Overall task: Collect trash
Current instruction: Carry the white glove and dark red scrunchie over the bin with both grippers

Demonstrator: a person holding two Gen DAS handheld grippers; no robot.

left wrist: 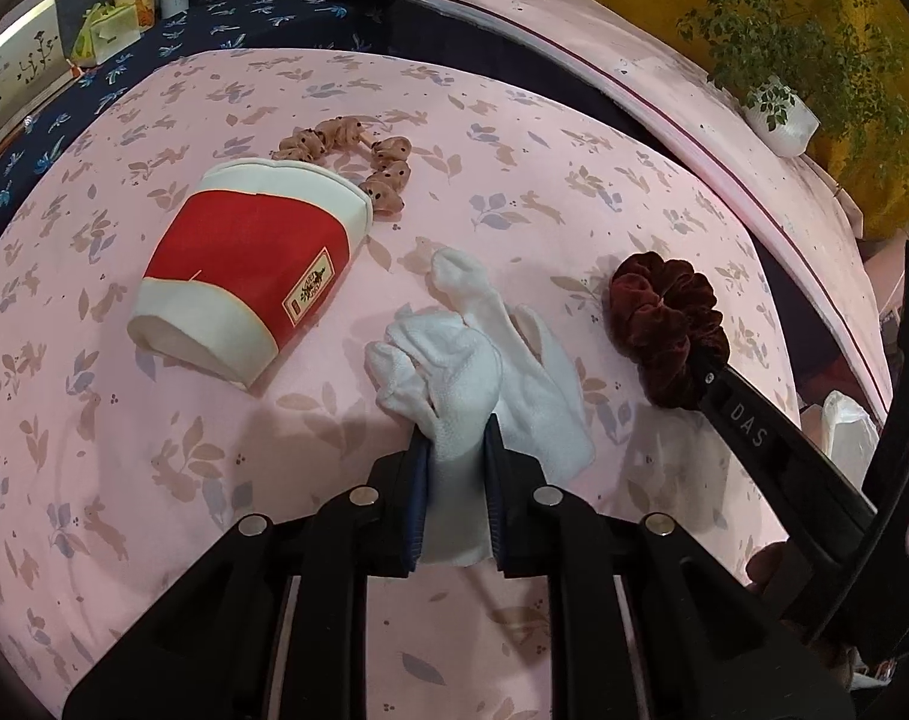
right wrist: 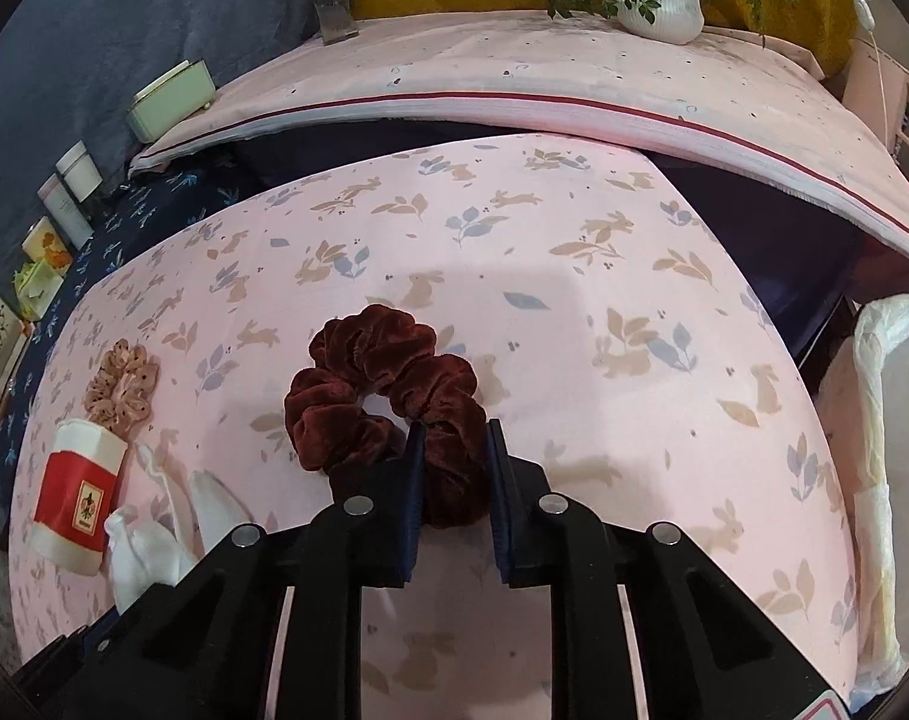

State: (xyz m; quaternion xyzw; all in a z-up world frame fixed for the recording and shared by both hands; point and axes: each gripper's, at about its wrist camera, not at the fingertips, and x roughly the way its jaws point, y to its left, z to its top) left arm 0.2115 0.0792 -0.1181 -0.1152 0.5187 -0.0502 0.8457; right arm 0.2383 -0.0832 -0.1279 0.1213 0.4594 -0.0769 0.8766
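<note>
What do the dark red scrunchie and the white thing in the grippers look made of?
Dark red scrunchie: likely velvet over elastic, with a soft sheen on gathered folds. White sock: apparently knit cotton, matte, with a fine dotted weave showing.

"DAS" in white letters on right claw [left wrist: 703,369] finger; cup [left wrist: 244,267] label unreadable.

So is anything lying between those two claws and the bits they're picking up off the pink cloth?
Nothing visible. The left gripper is already shut on the white cloth, and the right gripper is already shut on the dark red scrunchie. The red and white paper cup and the pink scrunchie lie off to one side.
</note>
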